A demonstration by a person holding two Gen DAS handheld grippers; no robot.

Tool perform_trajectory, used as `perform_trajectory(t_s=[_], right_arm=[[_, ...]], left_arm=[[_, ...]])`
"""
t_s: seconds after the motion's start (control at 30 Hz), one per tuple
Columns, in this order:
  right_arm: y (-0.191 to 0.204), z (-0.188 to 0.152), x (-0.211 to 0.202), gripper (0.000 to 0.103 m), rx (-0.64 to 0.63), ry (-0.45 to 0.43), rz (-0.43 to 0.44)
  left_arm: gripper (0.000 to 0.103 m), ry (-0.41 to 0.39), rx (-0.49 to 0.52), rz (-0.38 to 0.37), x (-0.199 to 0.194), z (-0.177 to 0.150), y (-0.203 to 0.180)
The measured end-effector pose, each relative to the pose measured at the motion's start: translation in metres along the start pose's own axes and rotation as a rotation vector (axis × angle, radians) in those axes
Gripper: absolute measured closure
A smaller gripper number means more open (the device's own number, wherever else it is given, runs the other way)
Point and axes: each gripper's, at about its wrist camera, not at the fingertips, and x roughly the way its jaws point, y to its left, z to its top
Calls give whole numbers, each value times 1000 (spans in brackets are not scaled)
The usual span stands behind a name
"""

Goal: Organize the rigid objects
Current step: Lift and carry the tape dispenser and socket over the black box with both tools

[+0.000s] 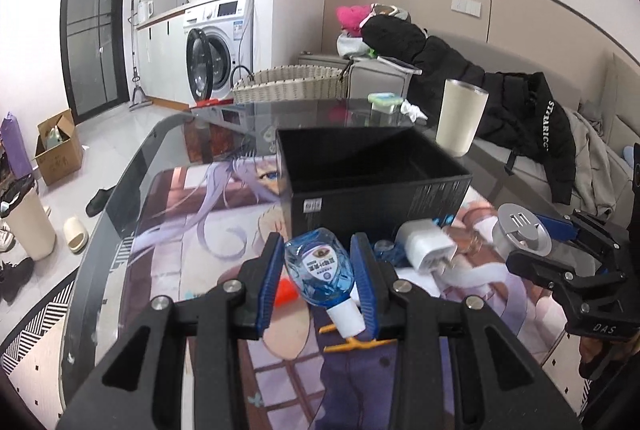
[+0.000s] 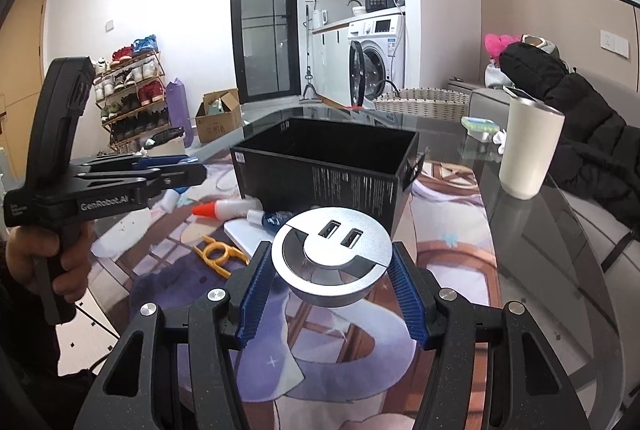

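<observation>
A person holds two handheld grippers over a glass table covered partly by a printed cartoon mat. The left gripper is clamped on a small blue bottle, cap pointing back toward the camera, held above the mat just in front of a black box. The right gripper is clamped on the sides of a round silver disc with two rectangular slots on top, held near the box's front corner.

The open-topped black box is the likely place for the items. As far as its interior shows, it looks empty, though the near floor is hidden by its front wall. So the sorting seems to be at an early stage: two items are lifted, none appears to be stored.

On the mat beside the box lie a white plug adapter, a white bottle with an orange tip, a second small blue bottle, and an orange plastic loop tool.

Further back on the table stand a cream cup, whose contents cannot be seen, and a woven basket, whose inside is also hidden.
</observation>
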Motion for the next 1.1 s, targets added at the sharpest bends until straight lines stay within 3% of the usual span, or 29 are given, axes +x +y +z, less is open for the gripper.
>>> perform_trajectory(t_s=[0.63, 1.1], right_arm=[[0, 49, 9, 45, -58, -51, 37], [-17, 84, 45, 45, -96, -8, 39]], left_arm=[[70, -102, 27, -23, 2, 45, -10], [75, -100, 41, -39, 37, 65, -10]])
